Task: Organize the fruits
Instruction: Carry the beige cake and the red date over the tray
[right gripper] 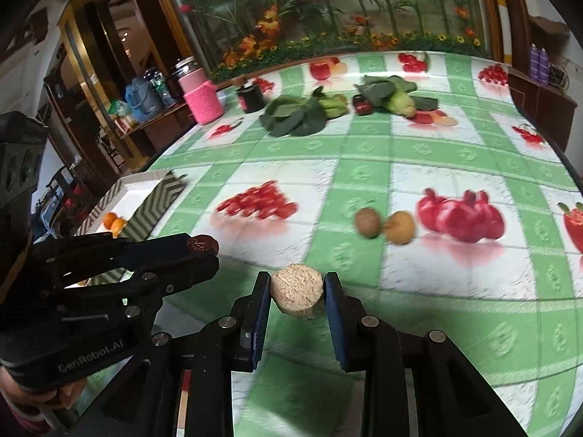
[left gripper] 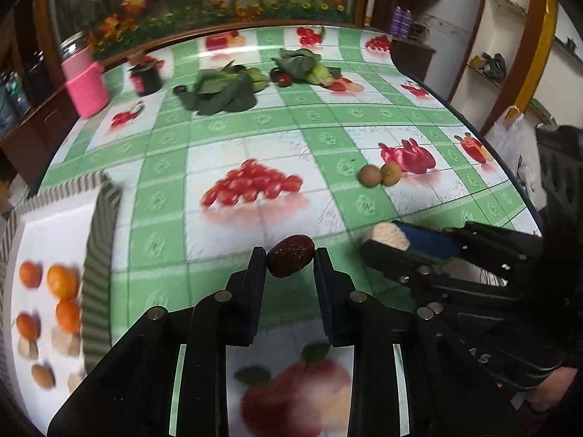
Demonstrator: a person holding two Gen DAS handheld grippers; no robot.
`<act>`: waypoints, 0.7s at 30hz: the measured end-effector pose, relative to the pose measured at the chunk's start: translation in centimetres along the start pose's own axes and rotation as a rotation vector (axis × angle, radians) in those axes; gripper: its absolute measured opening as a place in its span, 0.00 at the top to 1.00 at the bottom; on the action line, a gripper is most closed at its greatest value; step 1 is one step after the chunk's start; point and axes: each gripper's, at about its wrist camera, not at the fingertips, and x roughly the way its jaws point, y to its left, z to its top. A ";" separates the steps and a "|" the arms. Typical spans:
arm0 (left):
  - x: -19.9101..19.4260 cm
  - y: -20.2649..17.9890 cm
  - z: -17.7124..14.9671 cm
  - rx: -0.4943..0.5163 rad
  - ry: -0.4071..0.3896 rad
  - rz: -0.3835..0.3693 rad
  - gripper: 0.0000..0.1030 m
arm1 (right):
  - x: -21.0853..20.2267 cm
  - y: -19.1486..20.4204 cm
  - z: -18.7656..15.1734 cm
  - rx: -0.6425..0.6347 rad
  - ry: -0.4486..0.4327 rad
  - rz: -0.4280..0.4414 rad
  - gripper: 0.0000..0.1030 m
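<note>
My left gripper (left gripper: 290, 259) is shut on a dark red date (left gripper: 290, 260) and holds it above the table; it shows from the side in the right wrist view (right gripper: 202, 248). My right gripper (right gripper: 297, 288) is shut on a round beige cake-like piece (right gripper: 297, 289), also in the left wrist view (left gripper: 388, 236). A white tray with a zigzag rim (left gripper: 96, 255) at the left holds several small oranges (left gripper: 62, 281) and beige pieces (left gripper: 65, 340). Two small brown fruits (left gripper: 379, 174) lie on the table ahead, right of centre (right gripper: 384, 223).
The table has a green checked cloth (left gripper: 328, 138) printed with fruit pictures. At its far side lie leafy greens (left gripper: 224, 89), a dark red fruit (left gripper: 283, 78), a black jar (left gripper: 145, 78) and a pink container (left gripper: 87, 83). The table edge curves at the right.
</note>
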 end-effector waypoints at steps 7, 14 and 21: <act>-2.8 1.9 -2.0 -0.031 -0.058 0.068 0.75 | 0.8 3.5 -0.9 -0.027 0.022 0.029 0.72; -5.2 4.7 -3.4 -0.075 -0.108 0.111 0.75 | 1.1 6.9 -1.0 -0.070 0.025 0.048 0.72; -6.5 7.2 -4.5 -0.119 -0.122 0.148 0.75 | 1.6 9.8 -0.7 -0.126 0.031 0.062 0.72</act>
